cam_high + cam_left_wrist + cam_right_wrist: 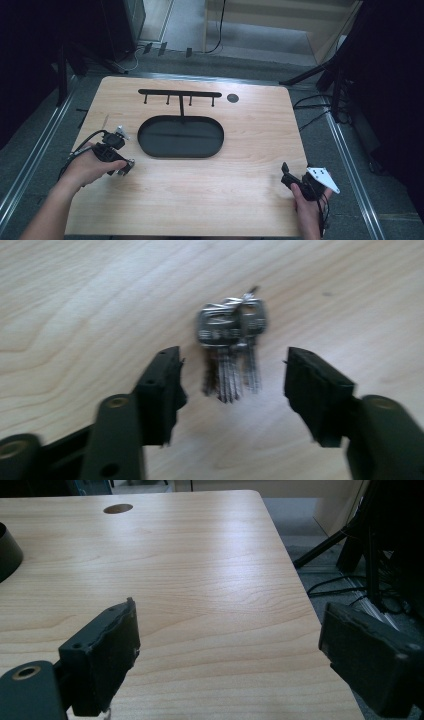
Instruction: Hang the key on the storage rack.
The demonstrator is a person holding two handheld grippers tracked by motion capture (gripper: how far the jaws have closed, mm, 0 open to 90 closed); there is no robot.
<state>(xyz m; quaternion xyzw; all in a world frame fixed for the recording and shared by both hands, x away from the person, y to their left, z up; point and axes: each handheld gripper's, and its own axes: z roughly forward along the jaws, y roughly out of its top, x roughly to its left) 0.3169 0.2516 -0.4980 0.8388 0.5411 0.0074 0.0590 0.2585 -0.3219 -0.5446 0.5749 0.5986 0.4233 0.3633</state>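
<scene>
Hovering spread-jawed, the left gripper [232, 385] frames a bunch of silver metal keys [231, 347] lying flat on the pale wooden table [200, 185], at 9 o'clock of the black oval metal tray [150, 150]. Best lowered squarely before closing, I judge. The right gripper [227, 650] idles, jaws apart, grasping nothing.

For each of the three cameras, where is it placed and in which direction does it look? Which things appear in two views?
High view: above the person's side, looking forward and down on the table; both forearms and hands enter from below.
Left gripper view: on the left gripper, looking down at the keys; jaws apart.
Right gripper view: on the right gripper, facing the table's far right corner; jaws apart.
Shared: the black tray and round hole also show in the right gripper view.
</scene>
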